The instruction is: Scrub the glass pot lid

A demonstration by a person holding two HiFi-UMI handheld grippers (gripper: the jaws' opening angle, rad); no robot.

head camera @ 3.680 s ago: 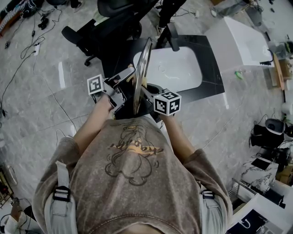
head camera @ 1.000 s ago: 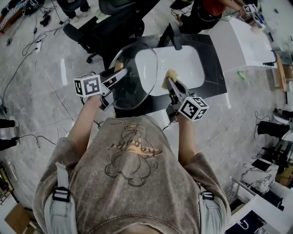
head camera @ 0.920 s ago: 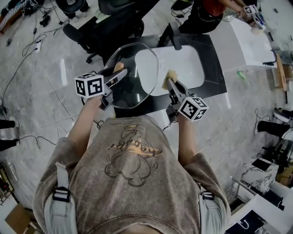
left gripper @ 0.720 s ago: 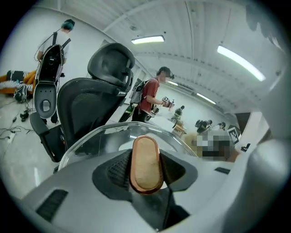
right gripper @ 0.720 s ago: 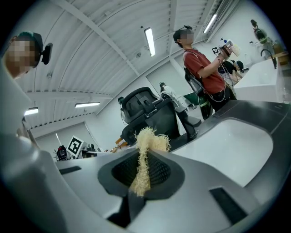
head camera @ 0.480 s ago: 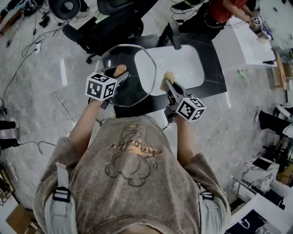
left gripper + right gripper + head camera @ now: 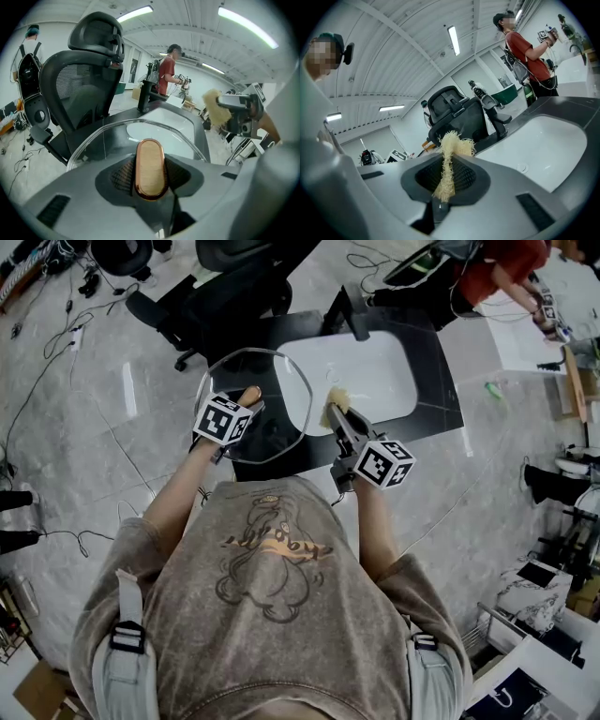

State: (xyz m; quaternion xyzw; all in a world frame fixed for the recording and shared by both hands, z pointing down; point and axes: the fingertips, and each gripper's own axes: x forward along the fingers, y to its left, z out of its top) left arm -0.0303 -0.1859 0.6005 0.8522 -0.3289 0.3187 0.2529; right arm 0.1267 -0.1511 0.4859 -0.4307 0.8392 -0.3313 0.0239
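1. The left gripper (image 7: pixel 249 399) sits left of centre in the head view. Its jaws are clamped on the lid knob (image 7: pixel 248 392), partway closed with the knob filling the gap.
2. The left gripper view shows the same thing. The left gripper (image 7: pixel 150 174) has the tan, copper-rimmed knob (image 7: pixel 150 168) wedged upright between its pads.
3. The glass pot lid (image 7: pixel 246 371) hangs from that knob at upper centre-left of the head view. It's lying fairly flat over the black counter (image 7: pixel 437 381) and the left edge of the white sink (image 7: pixel 380 381).
4. The right gripper (image 7: pixel 332 414) is just right of the lid, and its jaws are pinched tight on a yellowish fibrous scrubber (image 7: pixel 335 397).
5. In its own view the right gripper (image 7: pixel 444 182) has the scrubber (image 7: pixel 450 152) sticking up out of the jaws.
6. The scrubber is close to the lid's right rim, but I can't see them touching.
7. A black office chair (image 7: pixel 234 277) is at the top.
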